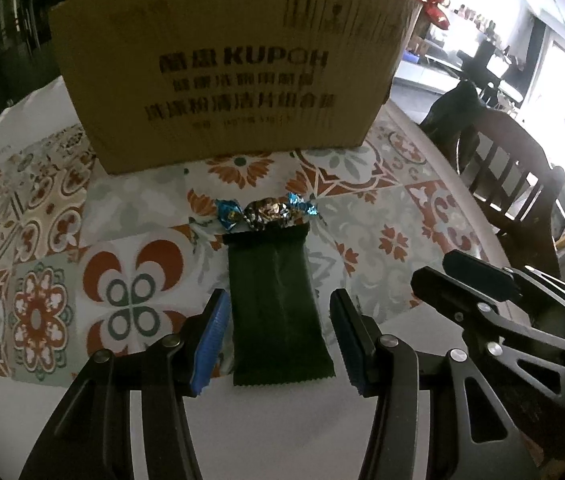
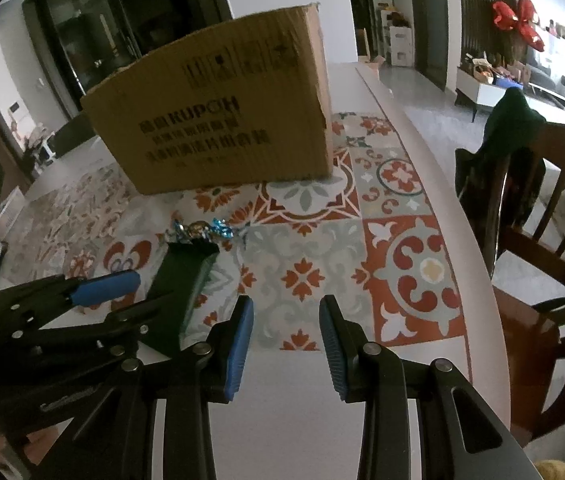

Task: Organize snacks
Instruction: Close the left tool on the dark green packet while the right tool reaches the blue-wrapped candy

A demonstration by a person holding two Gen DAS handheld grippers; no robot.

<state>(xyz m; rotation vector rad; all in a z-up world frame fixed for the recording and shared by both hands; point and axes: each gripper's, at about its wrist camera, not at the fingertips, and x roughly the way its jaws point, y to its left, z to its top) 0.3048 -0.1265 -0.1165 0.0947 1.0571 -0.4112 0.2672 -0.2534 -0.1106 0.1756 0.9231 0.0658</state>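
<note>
A dark green snack packet point(image 1: 276, 304) lies flat on the patterned tablecloth, between the open fingers of my left gripper point(image 1: 278, 340), which do not touch it. A foil-wrapped candy with blue ends point(image 1: 268, 210) lies just beyond the packet's far end. A brown cardboard box point(image 1: 226, 68) stands behind them. In the right wrist view the packet point(image 2: 180, 284), the candy point(image 2: 200, 229) and the box point(image 2: 218, 120) are to the left. My right gripper point(image 2: 286, 344) is open and empty over the tablecloth, right of the left gripper point(image 2: 110, 282).
The round table edge point(image 2: 458, 216) curves along the right. A dark wooden chair point(image 2: 542, 216) with a dark garment on its back stands beside it. The right gripper shows in the left wrist view point(image 1: 478, 276) at the right.
</note>
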